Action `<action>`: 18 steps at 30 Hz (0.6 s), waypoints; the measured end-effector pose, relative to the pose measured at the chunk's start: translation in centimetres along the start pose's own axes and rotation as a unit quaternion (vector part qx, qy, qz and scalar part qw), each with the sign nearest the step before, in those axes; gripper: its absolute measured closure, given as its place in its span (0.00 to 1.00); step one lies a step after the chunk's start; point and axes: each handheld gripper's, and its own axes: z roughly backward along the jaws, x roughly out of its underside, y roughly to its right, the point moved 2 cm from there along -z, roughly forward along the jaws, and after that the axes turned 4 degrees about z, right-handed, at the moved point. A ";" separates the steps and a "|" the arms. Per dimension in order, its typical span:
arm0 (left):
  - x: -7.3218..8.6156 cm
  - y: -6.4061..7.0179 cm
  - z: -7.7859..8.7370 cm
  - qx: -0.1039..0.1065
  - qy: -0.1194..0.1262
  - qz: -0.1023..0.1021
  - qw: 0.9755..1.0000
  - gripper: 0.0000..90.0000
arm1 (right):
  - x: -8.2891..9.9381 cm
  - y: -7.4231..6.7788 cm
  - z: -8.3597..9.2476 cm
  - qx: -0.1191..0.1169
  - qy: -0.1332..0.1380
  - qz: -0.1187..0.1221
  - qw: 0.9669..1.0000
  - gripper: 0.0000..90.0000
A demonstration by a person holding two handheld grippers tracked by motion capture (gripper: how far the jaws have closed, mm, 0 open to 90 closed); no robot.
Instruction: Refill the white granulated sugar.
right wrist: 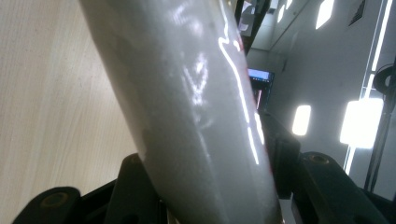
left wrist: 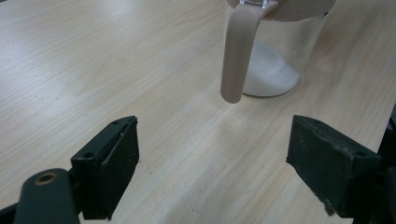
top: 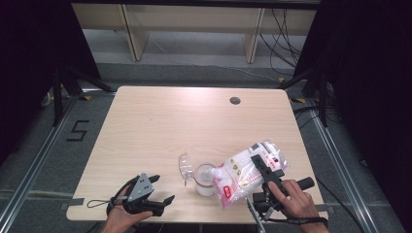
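- Two grippers worked near the front edge of the pale wood-grain table [top: 160,121] in the high view. The right gripper [top: 266,171] had its jaws clamped across a plastic bag [top: 245,177] of white grains, printed in red and white. The bag hung tilted, its long axis running from upper right down to lower left, with its lower end at the mouth of a clear jar [top: 205,178] just left of it. A clear domed lid [top: 185,166] stood hinged open on the jar's left side. The left gripper [top: 161,193] rested well left of the jar, apart from it, jaws spread and holding nothing.
- In the left gripper view, the two black, blocky pads [left wrist: 119,163] stood wide apart over bare tabletop. The jar [left wrist: 280,56] rose ahead, closer to the right jaw, upright and round, its clear wall showing a sloped heap of white grains at the bottom. A smooth beige strap [left wrist: 239,56] hung down its front from the rim, ending above the table.
- In the right gripper view, the bag [right wrist: 196,116] ran up between the black jaws, leaning towards the upper left. Its skin was glossy and translucent, greyish white, streaked with reflected light, with a red edge on its right. The jaws pressed it from both sides at a middling width.
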 end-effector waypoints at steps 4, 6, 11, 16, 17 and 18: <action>0.0 0.0 0.0 0.002 0.001 0.005 1.000 0.18 | 0.4 0.2 0.3 -0.007 -0.005 0.026 1.000 0.64; 0.0 0.1 0.0 0.002 0.000 0.004 1.000 0.18 | 0.4 0.0 0.6 -0.011 -0.013 0.014 1.000 0.64; 0.0 0.1 0.0 0.002 0.000 0.003 1.000 0.18 | 0.0 0.0 0.6 -0.011 -0.006 0.010 1.000 0.64; 0.0 0.0 0.0 0.002 0.000 0.003 1.000 0.18 | -0.4 0.1 0.2 -0.006 0.003 0.009 1.000 0.65; 0.0 0.0 0.1 0.001 0.000 0.003 1.000 0.18 | -0.4 0.4 0.0 0.003 0.012 0.025 1.000 0.65; -0.1 -0.1 0.1 0.000 0.000 -0.004 1.000 0.18 | -0.3 0.3 0.2 -0.007 0.004 0.021 1.000 0.65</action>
